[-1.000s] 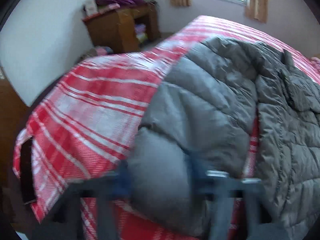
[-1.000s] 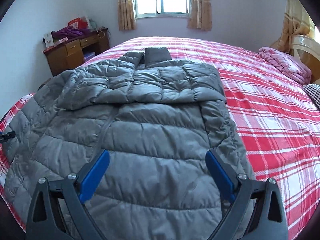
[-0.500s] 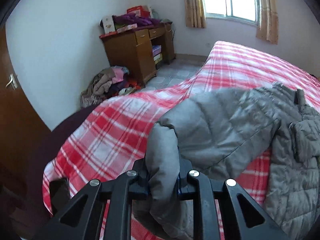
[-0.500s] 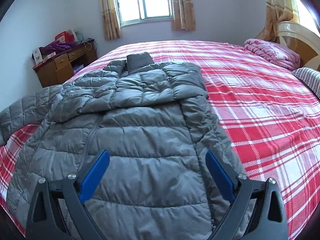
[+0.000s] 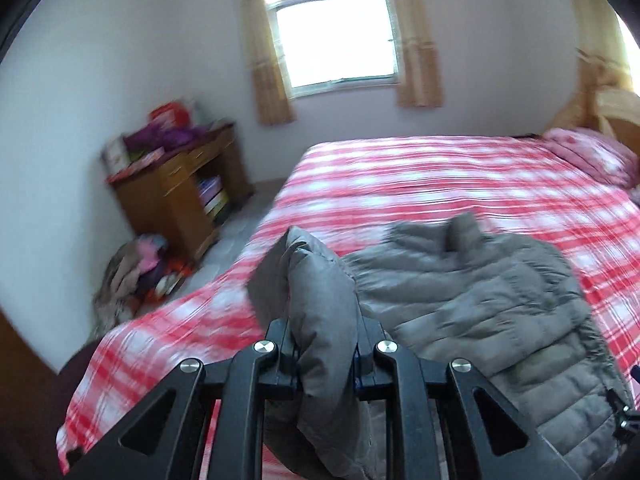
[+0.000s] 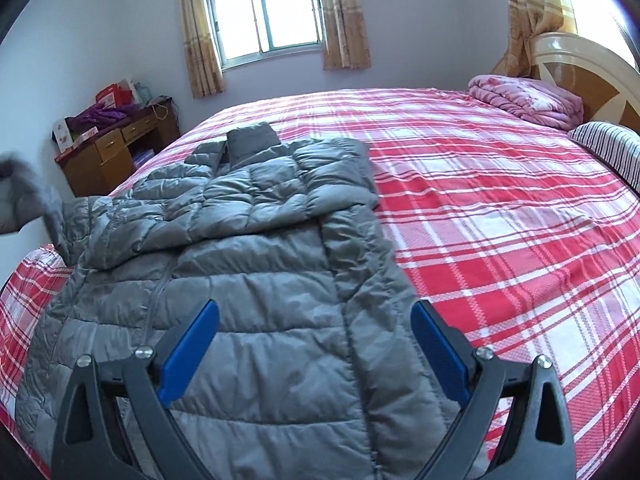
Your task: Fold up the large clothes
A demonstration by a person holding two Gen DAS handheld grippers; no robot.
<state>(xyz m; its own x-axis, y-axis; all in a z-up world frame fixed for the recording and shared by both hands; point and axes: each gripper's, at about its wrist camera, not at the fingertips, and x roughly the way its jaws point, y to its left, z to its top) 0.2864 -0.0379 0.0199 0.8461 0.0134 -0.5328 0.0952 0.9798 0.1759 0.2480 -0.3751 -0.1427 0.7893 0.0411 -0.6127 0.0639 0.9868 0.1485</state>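
Note:
A grey quilted puffer jacket (image 6: 264,264) lies spread on the red plaid bed (image 6: 500,208), front up, collar toward the window. My left gripper (image 5: 325,350) is shut on the jacket's left sleeve (image 5: 320,300) and holds it lifted above the bed. The raised sleeve shows at the left edge of the right wrist view (image 6: 28,196). The jacket body (image 5: 480,292) lies to the right of the left gripper. My right gripper (image 6: 316,350) is open and empty, hovering over the jacket's lower half.
A wooden desk (image 6: 112,148) with clutter stands by the left wall, with a pile of clothes (image 5: 136,272) on the floor beside it. A folded pink quilt (image 6: 528,100) and a striped pillow (image 6: 612,148) lie at the headboard (image 6: 588,76).
My left gripper closed on the sleeve and lifted it up and inward toward the jacket body. The right gripper stayed open and rose slightly over the jacket.

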